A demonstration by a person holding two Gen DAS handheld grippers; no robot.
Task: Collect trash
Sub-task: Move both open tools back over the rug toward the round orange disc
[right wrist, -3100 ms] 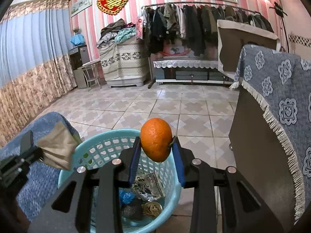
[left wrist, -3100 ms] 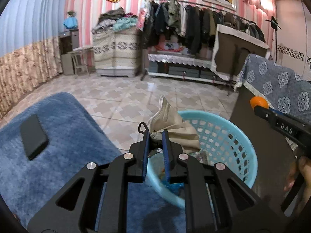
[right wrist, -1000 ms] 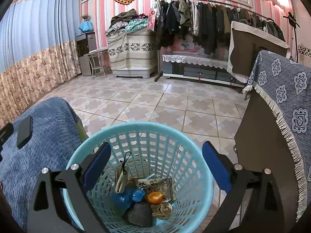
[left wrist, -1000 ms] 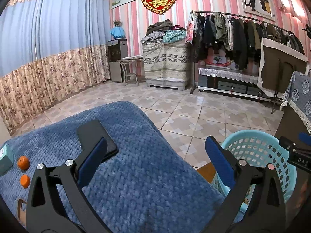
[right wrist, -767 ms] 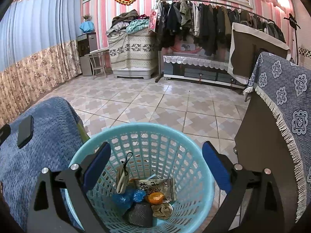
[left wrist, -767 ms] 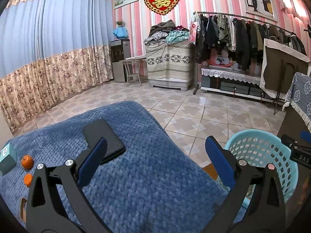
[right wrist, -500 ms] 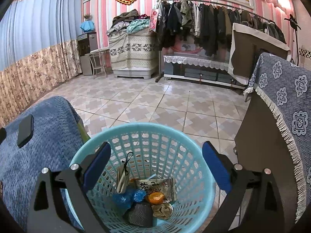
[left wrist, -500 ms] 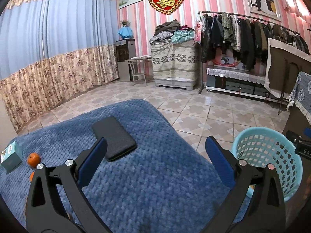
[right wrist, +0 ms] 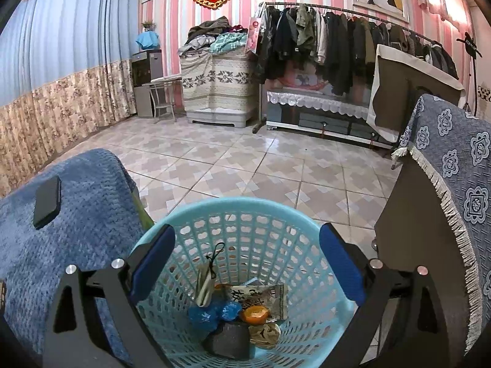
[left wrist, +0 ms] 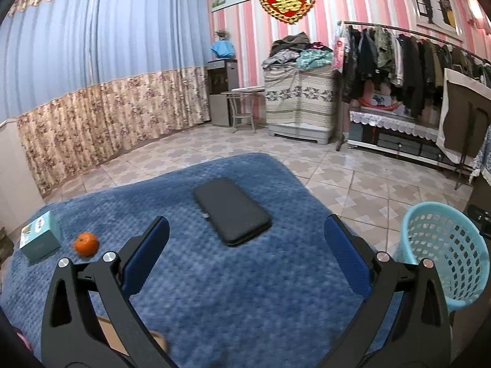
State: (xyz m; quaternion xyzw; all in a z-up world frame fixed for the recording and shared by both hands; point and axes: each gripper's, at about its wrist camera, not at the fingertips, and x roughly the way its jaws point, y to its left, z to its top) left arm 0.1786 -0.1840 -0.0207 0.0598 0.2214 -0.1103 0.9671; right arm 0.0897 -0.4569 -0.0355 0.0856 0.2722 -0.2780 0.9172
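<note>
My left gripper [left wrist: 245, 254] is open and empty above the blue blanket [left wrist: 199, 276]. On the blanket lie a black phone [left wrist: 231, 210], an orange [left wrist: 86, 243] and a teal box [left wrist: 40, 240]. A brown cardboard piece [left wrist: 122, 342] shows under the left finger. My right gripper [right wrist: 247, 260] is open and empty over the light blue basket [right wrist: 245, 211]. In the basket lie an orange [right wrist: 257, 313], a beige mask [right wrist: 205, 285], a printed wrapper [right wrist: 260, 297], blue plastic [right wrist: 211, 311] and a dark lump [right wrist: 228, 339]. The basket also shows in the left wrist view [left wrist: 445, 245].
A cabinet draped with a patterned blue cloth [right wrist: 457, 165] stands right of the basket. Tiled floor [right wrist: 245, 159] stretches to a clothes rack [right wrist: 337, 40] and covered furniture at the far wall. The phone shows in the right wrist view [right wrist: 47, 201].
Both grippers let go of their loads, mask and orange, which now lie in the basket. My left gripper has swung left and back over the blanket. The right gripper has barely moved.
</note>
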